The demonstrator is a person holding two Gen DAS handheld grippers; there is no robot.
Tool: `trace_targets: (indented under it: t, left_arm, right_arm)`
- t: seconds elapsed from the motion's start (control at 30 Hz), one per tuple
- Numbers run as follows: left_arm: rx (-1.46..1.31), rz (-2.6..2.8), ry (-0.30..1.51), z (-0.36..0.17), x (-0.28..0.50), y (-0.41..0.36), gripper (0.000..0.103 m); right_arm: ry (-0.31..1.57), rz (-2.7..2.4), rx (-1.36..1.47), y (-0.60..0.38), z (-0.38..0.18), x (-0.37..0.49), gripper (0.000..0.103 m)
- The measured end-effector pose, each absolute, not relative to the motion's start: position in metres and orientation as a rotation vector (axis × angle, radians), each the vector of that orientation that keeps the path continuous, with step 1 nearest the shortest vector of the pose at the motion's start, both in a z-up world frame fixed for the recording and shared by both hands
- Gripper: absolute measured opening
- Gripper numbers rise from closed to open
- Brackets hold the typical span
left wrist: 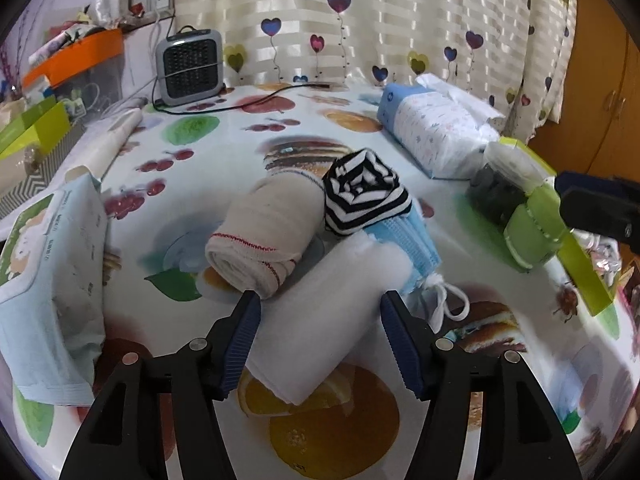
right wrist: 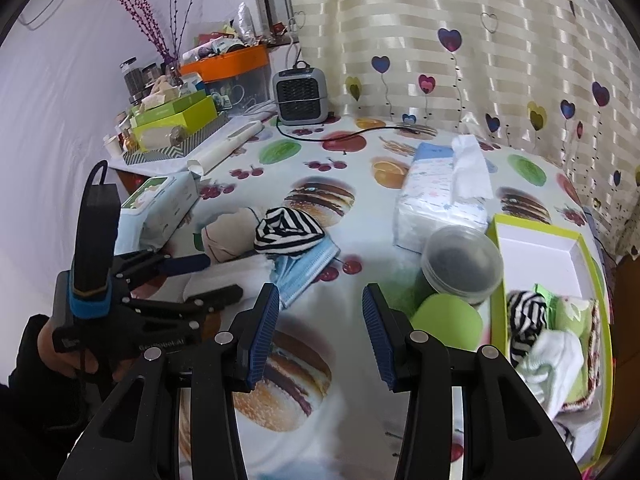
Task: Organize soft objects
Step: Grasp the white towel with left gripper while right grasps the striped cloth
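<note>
My left gripper is open, its fingers either side of a white rolled cloth on the fruit-print table. Behind the cloth lie a beige rolled cloth, a black-and-white striped sock ball and a blue face mask. My right gripper is open and empty above the table. In the right wrist view the left gripper is at the left by the white cloth. A green-rimmed box at the right holds a striped sock, a white sock and other soft items.
A tissue pack, a lidded jar and a green cap stand beside the box. A wipes pack lies at the left. A small grey heater with its cable and cluttered boxes sit at the back left.
</note>
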State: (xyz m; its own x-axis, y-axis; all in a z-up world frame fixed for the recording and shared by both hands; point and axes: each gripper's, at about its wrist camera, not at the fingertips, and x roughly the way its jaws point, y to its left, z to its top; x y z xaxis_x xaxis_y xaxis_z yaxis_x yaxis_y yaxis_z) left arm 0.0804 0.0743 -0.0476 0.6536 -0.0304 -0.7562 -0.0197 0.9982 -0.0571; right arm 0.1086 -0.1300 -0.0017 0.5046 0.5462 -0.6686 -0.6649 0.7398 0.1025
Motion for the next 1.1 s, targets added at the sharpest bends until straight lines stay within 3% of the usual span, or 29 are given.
trace_targets:
  t: [0.1, 0.17, 0.23, 0.33, 1.03, 1.1]
  left_arm:
    - [-0.037, 0.005, 0.865, -0.049, 0.08, 0.071, 0.058]
    - [-0.041, 0.011, 0.862, -0.049, 0.078, 0.072, 0.039]
    - [-0.06, 0.004, 0.855, -0.047, 0.076, 0.076, 0.028]
    - [-0.105, -0.016, 0.848, -0.045, 0.071, 0.08, 0.021]
    - [-0.224, -0.035, 0.837, -0.046, 0.059, 0.099, 0.02]
    - [-0.223, -0.034, 0.837, -0.046, 0.059, 0.098, 0.02]
  right_arm:
    - [0.744, 0.743, -0.186, -0.12, -0.002, 0.114, 0.045]
    - [0.747, 0.75, -0.194, -0.113, -0.004, 0.118, 0.045]
    - [0.752, 0.757, -0.2, -0.105, -0.004, 0.123, 0.045]
    - [0.759, 0.771, -0.215, -0.092, -0.006, 0.131, 0.045]
    - [0.866, 0.79, -0.341, -0.017, -0.047, 0.189, 0.045]
    - [0.86, 0.796, -0.332, -0.017, -0.046, 0.189, 0.03]
